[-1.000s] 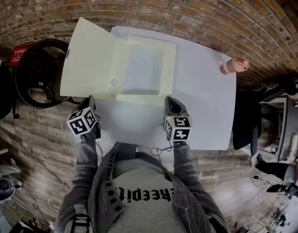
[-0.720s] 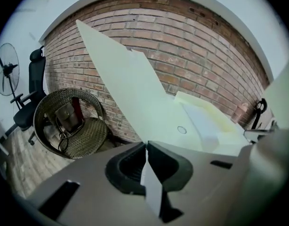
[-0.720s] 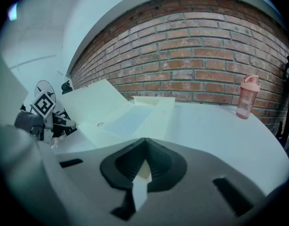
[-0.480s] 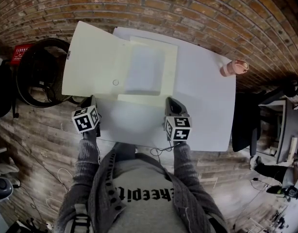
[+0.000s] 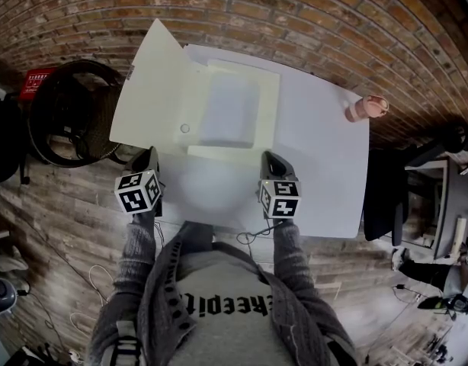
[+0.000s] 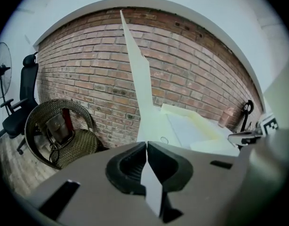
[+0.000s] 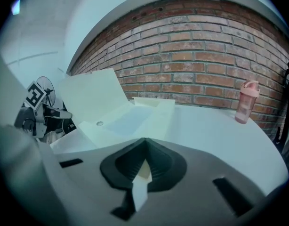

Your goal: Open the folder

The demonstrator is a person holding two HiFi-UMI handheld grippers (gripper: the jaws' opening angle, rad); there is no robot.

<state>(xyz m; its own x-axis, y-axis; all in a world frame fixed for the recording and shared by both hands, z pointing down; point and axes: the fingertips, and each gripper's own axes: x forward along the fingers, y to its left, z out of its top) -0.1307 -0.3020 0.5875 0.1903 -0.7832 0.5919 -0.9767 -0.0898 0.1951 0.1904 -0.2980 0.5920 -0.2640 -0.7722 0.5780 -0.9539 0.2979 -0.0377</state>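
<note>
L gripper (image 6: 147,144) jaws clamped on folder (image 5: 219,109) cover, tilted up | R gripper (image 7: 144,141) jaws pinch folder corner

Lit evenly and softly, with a faint shadow on the near table (image 5: 325,174). Bent hard by fisheye, with wall (image 5: 295,14) bowed, corners black in gripper views, near foreground blurred.

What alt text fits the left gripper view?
The left claw is shut on the edge of a cream folder cover, which stands up nearly edge-on against a brick wall. The rest of the folder lies open to the right, and a round wicker chair sits at the left.
</note>
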